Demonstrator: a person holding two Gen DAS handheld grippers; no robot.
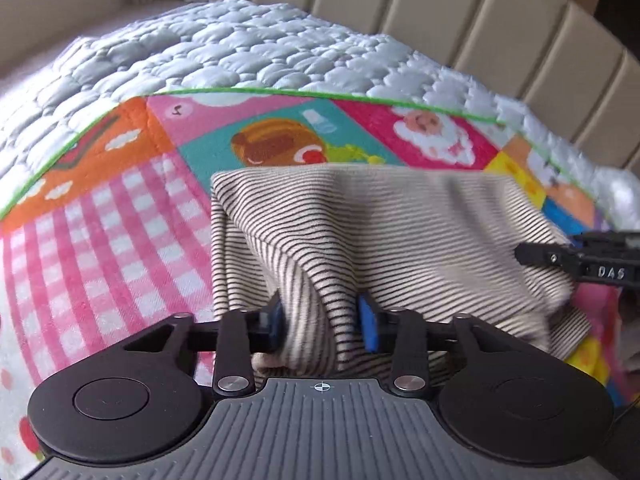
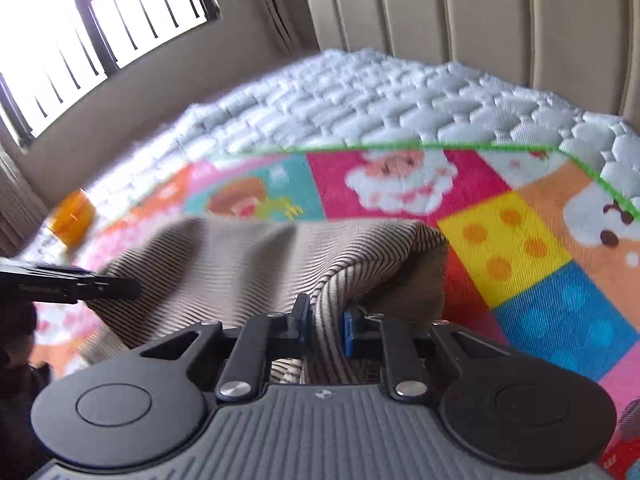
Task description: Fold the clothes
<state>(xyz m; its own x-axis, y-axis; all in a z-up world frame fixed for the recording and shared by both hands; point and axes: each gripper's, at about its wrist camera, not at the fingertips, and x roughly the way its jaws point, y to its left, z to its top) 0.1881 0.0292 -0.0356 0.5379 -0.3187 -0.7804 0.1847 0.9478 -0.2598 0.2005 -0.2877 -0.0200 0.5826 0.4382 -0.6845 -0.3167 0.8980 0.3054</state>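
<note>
A beige garment with thin dark stripes lies bunched on a colourful cartoon-print blanket. My left gripper is shut on a thick fold of this striped garment, its blue pads pressing the cloth from both sides. The right gripper's black finger shows at the garment's right edge in the left wrist view. In the right wrist view my right gripper is shut on a ridge of the same garment, lifted off the blanket. The left gripper's black finger reaches in from the left.
The blanket, edged in green, covers a white quilted mattress. A beige padded headboard stands behind it. An orange cup-like object sits at the mattress's left edge, below a barred window.
</note>
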